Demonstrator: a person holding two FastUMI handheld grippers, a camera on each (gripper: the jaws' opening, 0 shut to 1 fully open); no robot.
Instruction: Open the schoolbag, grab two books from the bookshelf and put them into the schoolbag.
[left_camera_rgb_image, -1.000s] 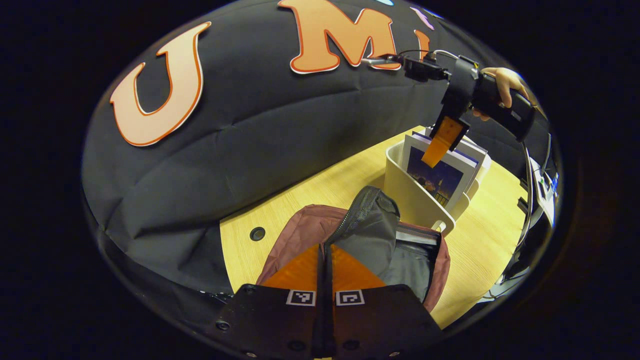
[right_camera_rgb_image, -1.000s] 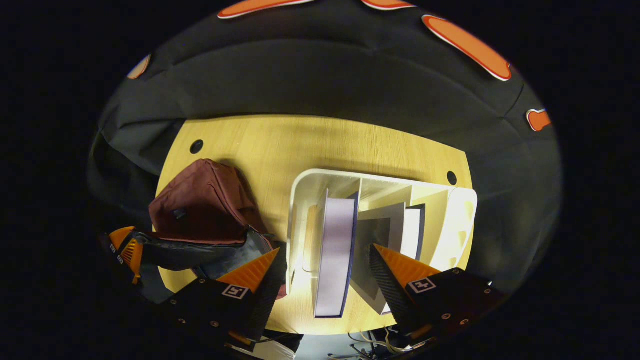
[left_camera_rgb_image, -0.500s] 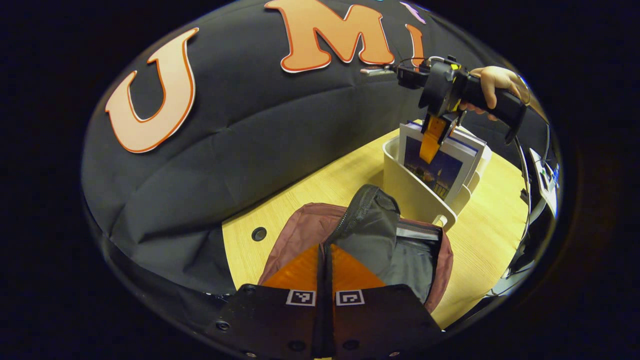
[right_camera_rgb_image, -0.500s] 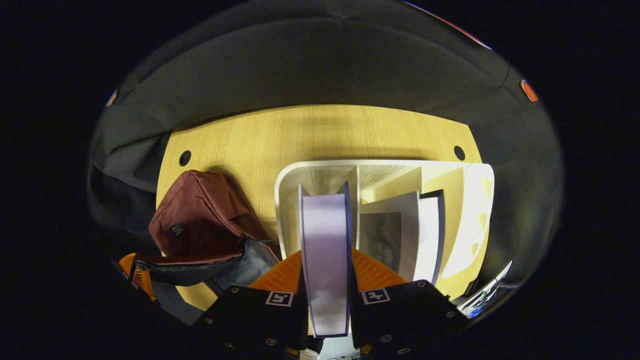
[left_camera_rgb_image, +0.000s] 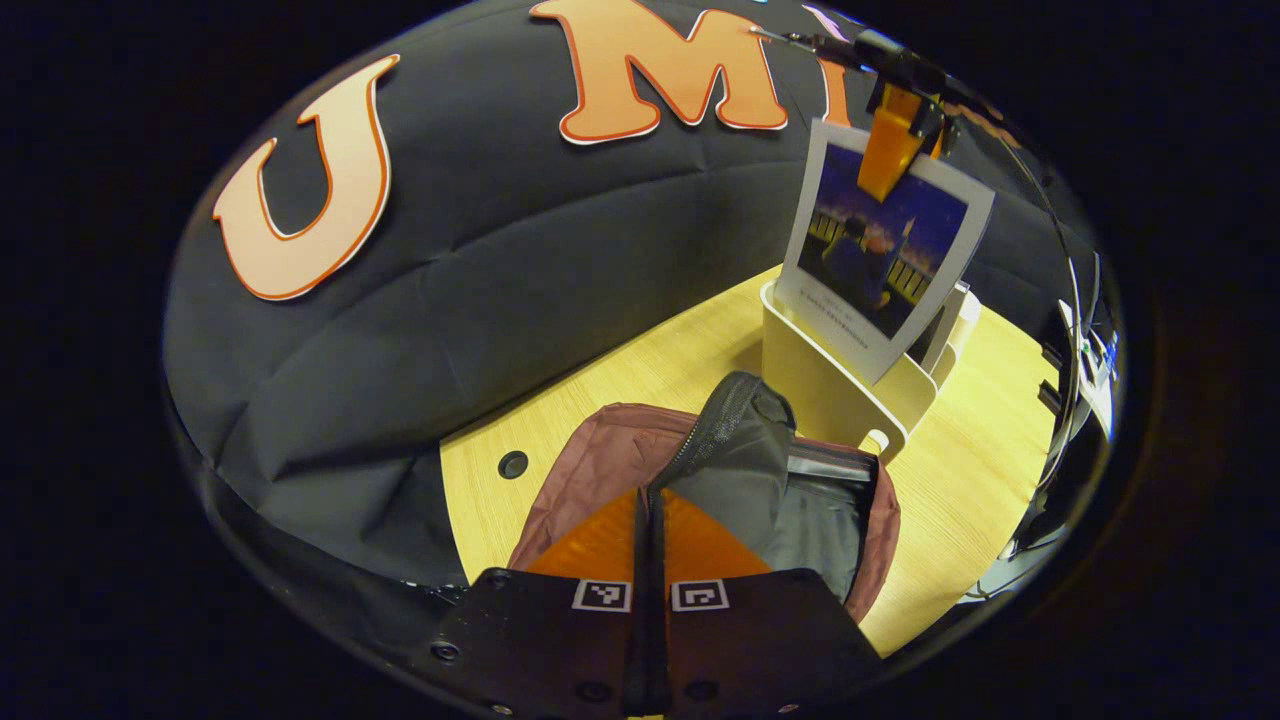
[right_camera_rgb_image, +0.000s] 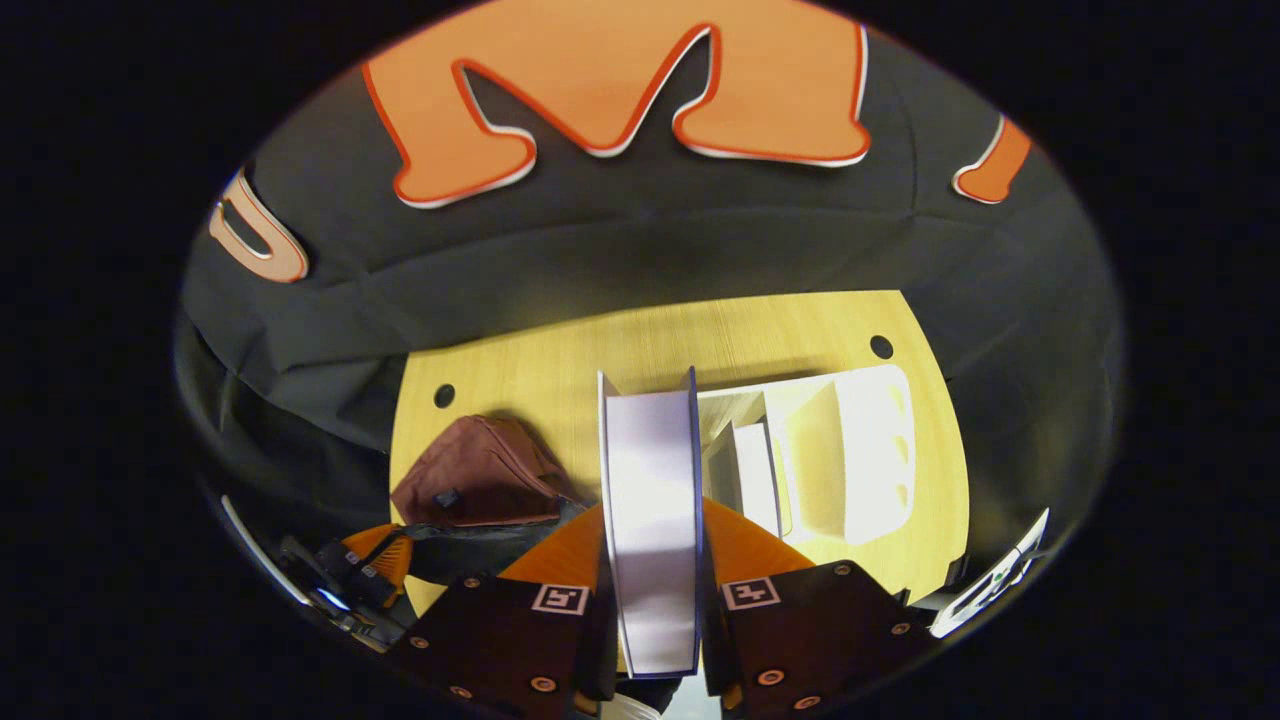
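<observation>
The maroon schoolbag (left_camera_rgb_image: 600, 460) lies open on the table, its grey lining showing. My left gripper (left_camera_rgb_image: 650, 497) is shut on the bag's grey flap (left_camera_rgb_image: 735, 450) and holds it up. My right gripper (left_camera_rgb_image: 890, 150) is shut on a book (left_camera_rgb_image: 880, 250) with a night-scene cover, which hangs above the white bookshelf (left_camera_rgb_image: 820, 390). In the right gripper view, the book's page edge (right_camera_rgb_image: 650, 450) stands between the fingers of my right gripper (right_camera_rgb_image: 652, 512). Below lie the bookshelf (right_camera_rgb_image: 860, 450), another book (right_camera_rgb_image: 755, 470) in it, the schoolbag (right_camera_rgb_image: 480, 470) and my left gripper (right_camera_rgb_image: 375, 550).
The wooden table (left_camera_rgb_image: 620, 380) has a round cable hole (left_camera_rgb_image: 513, 464) left of the bag and another (right_camera_rgb_image: 881, 347) behind the bookshelf. The black cloth wall runs close behind the table. Devices and cables (left_camera_rgb_image: 1085, 370) sit past the table's right edge.
My right gripper closed on the book and lifted it up out of the bookshelf. The left gripper and the bag stayed where they were.
</observation>
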